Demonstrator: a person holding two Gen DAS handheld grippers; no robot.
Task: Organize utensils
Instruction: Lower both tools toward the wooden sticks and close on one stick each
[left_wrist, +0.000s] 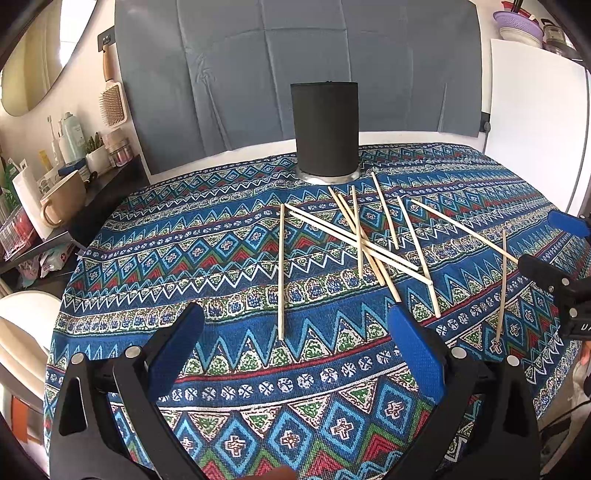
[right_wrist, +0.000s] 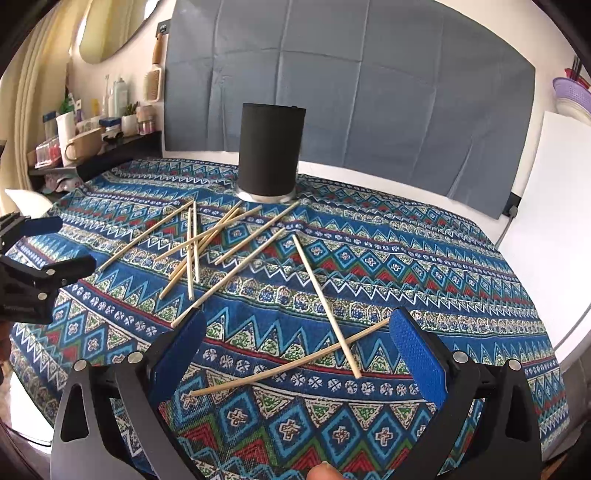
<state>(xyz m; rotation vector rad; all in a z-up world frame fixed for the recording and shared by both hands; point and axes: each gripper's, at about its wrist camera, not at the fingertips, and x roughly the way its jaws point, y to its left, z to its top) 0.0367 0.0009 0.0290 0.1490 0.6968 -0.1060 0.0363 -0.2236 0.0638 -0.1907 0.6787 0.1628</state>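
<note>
The task looks to be at its beginning: no chopstick is seen standing out of the black holder (left_wrist: 324, 129), which stands in the upper centre of the frame on the patterned tabletop (left_wrist: 147, 280). All the chopsticks (left_wrist: 360, 240) lie scattered and crossed below it, in the middle. The left hand-held gripper (left_wrist: 295, 354) is released and empty, low in its view. The right hand-held gripper (right_wrist: 297, 354) is released too, above a curved chopstick (right_wrist: 280, 369) and a straight chopstick (right_wrist: 325, 302).
</note>
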